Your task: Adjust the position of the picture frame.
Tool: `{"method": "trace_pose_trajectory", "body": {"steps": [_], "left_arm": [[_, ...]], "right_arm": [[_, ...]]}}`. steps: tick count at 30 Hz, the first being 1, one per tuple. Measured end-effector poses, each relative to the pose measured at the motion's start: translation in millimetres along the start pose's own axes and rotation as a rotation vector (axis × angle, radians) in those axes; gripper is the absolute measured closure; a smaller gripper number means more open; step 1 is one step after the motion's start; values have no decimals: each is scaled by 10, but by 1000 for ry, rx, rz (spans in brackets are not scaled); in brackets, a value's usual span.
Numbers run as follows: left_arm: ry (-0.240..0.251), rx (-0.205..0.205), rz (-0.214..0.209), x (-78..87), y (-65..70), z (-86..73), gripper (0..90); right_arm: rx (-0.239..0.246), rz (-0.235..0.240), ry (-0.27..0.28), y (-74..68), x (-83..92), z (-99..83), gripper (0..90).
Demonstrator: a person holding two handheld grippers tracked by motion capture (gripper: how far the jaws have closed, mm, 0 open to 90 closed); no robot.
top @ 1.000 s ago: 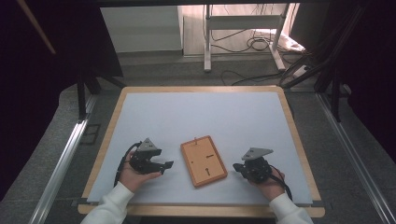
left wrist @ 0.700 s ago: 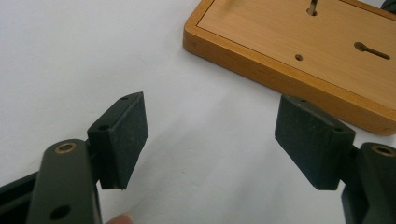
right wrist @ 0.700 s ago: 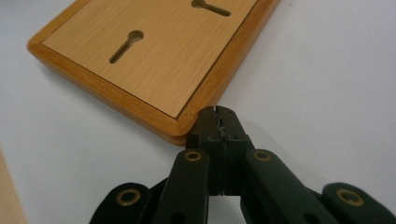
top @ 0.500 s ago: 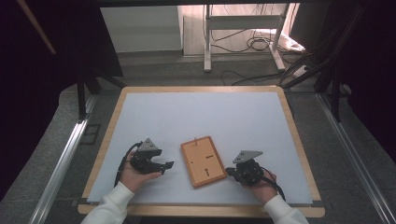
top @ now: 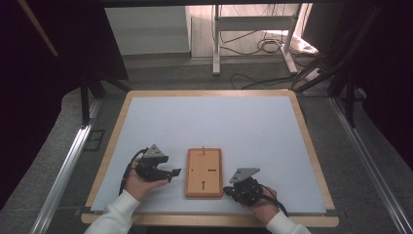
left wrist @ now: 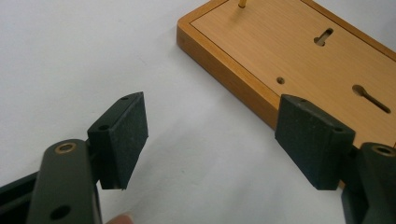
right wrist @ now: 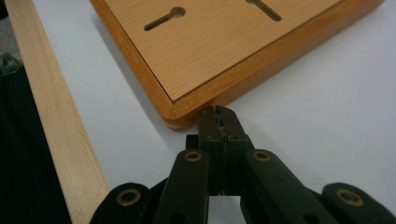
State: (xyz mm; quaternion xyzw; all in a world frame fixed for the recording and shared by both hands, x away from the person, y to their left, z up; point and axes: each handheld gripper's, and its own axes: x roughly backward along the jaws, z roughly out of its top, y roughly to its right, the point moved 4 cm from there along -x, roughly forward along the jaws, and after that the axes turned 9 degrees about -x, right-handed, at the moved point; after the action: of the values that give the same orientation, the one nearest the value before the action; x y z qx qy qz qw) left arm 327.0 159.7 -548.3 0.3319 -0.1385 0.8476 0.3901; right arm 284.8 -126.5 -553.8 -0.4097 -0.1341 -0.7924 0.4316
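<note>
1. Two grippers flank the wooden board [top: 204,172], whose long axis runs 12 to 6 near the table's [top: 272,122] front edge.
2. Right gripper [right wrist: 219,116], jaws together, touches the board's corner at 12.
3. Left gripper [left wrist: 210,135], jaws apart and empty, has the board at 1.

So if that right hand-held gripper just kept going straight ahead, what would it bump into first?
Most likely the wooden board: the shut right hand-held gripper points at its near corner, seemingly already touching or almost there.

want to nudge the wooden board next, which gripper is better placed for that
Right, probably. The right gripper is shut, its tips at the wooden board's near corner. The left gripper stands open beside the board's edge, not touching.
</note>
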Motion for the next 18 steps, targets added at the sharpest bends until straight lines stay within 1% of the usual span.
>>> {"method": "trace_pose_trajectory", "body": {"steps": [1,2,5,8,10,13,16,18], "left_arm": [[0,1,0,3,0,1,262],[1,0,1,5,-3,0,262],[2,5,1,11,-4,-1,262],[2,5,0,11,-4,-2,262],[5,5,1,13,-1,-2,262],[5,2,-2,12,-8,-6,262],[7,1,0,17,-10,-8,263],[8,1,0,19,-9,-8,263]], "right_arm": [[-3,18,-4,-28,-13,6,900],[4,23,1,-52,-29,6,900],[26,6,7,-97,-37,19,900],[24,12,15,-99,-28,24,900],[23,6,34,-78,7,40,900],[7,-6,65,0,108,29,900],[-21,-31,101,141,238,-42,893],[-45,-48,123,236,337,-97,867]]}}
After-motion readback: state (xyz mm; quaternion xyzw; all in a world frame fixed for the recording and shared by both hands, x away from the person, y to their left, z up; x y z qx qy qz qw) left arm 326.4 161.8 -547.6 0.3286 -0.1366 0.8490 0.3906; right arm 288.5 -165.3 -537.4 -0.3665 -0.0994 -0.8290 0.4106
